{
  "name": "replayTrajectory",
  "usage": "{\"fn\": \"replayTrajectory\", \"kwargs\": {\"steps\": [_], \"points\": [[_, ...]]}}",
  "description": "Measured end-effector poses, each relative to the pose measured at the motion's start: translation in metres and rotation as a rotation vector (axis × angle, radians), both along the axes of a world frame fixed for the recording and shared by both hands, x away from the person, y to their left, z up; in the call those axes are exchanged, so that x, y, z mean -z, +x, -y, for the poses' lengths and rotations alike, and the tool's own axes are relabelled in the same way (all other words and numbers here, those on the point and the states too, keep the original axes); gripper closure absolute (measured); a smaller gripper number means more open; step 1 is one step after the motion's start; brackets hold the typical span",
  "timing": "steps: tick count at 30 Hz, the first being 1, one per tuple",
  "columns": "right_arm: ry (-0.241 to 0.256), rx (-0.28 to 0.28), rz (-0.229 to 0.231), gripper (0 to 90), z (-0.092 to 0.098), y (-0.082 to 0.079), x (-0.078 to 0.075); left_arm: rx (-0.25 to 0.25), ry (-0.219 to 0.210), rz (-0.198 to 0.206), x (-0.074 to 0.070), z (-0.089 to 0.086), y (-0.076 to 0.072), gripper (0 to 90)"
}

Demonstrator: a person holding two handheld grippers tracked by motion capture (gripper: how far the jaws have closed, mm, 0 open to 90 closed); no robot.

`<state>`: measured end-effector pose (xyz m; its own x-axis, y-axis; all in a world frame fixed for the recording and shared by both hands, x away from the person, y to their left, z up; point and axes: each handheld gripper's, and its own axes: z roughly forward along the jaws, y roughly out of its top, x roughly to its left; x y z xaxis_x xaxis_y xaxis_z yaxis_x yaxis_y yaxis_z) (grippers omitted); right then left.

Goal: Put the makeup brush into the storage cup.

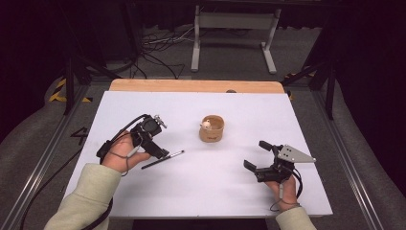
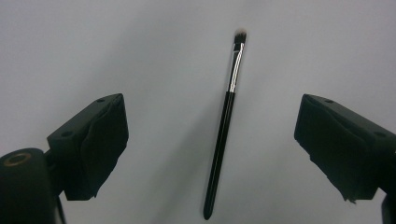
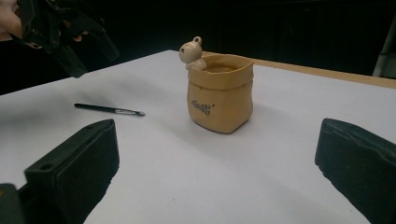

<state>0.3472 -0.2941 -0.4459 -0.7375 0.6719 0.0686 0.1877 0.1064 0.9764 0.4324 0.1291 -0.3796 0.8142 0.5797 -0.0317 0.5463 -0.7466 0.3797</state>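
High view: the slim black makeup brush (image 1: 163, 159) lies flat left of the tan bag-shaped bear pot (image 1: 212, 128), bare white tabletop (image 1: 201, 191) around it. Left gripper (image 1: 155, 146) hovers over its handle, jaws wide; right gripper (image 1: 253, 155), right of the pot, also gapes empty.

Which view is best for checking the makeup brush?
Left gripper view: the makeup brush lies full length between the left gripper's open jaws, bristles pointing away. The high view shows it small beside that gripper; the right gripper view shows it thin, left of the bear pot.
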Motion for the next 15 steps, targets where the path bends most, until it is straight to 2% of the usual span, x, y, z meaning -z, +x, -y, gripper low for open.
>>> {"fn": "replayTrajectory", "kwargs": {"steps": [8,15], "points": [[0.011,-0.011,-0.012,0.0,0.0,0.0,0.0,-0.002,0.009,-0.042,0.01,-0.001,0.002,17.4],[0.018,-0.02,-0.019,0.0,0.0,0.0,0.001,0.002,0.017,-0.057,0.018,0.0,0.002,20.2]]}}
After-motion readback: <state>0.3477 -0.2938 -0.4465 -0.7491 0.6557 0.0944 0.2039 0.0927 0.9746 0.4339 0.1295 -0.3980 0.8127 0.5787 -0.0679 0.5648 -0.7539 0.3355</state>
